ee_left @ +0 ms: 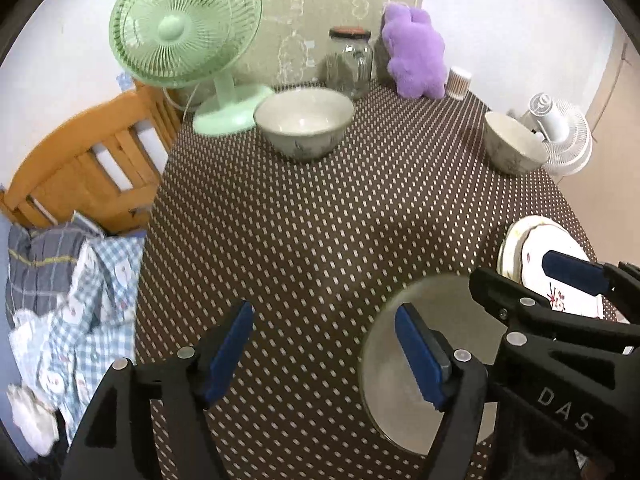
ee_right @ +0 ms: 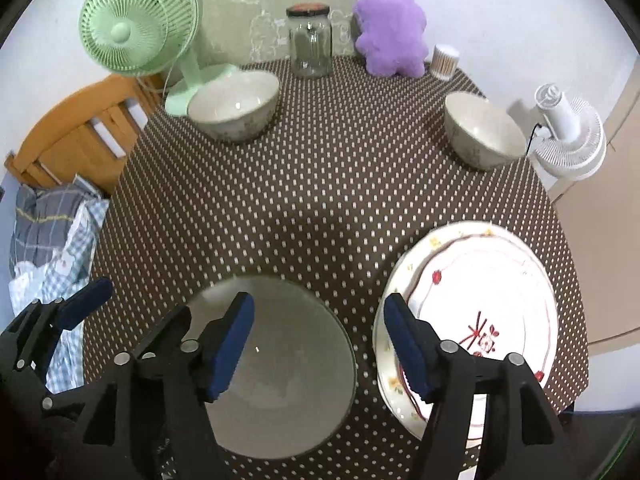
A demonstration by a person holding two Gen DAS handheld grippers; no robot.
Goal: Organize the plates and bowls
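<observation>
We find the task's ware in three groups. At lower right of the right wrist view lies a stack of white round plates (ee_right: pixel 480 300), the top one bearing a red flower pattern, a yellow-flowered rim showing beneath it; stacking appears already under way there. Just beside it, at bottom centre, sits a grey round shallow bowl (ee_right: pixel 280 360), near the table's front edge. Two cream ceramic bowls stand apart at the far side: one at upper left (ee_right: pixel 234 106) close against the base of the pale green desk fan (ee_right: pixel 138 22), one at upper right (ee_right: pixel 484 130) near the table's edge. We judge these remain to be gathered.

The right gripper (ee_right: pixel 318 350) hangs with its blue-padded jaws spread, over the gap between grey bowl and plate stack, grasping nothing. The left gripper (ee_left: pixel 324 354) is likewise released, over the brown dotted tablecloth (ee_left: pixel 312 220) with one pad above the grey bowl's left rim.

Along the back stand a clear glass jar (ee_right: pixel 310 46), a purple plush toy (ee_right: pixel 390 24) and a tub of cotton swabs (ee_right: pixel 444 62). A white fan (ee_right: pixel 568 136) sits beyond the right edge, a wooden chair (ee_left: pixel 88 160) with checked clothing to the left.
</observation>
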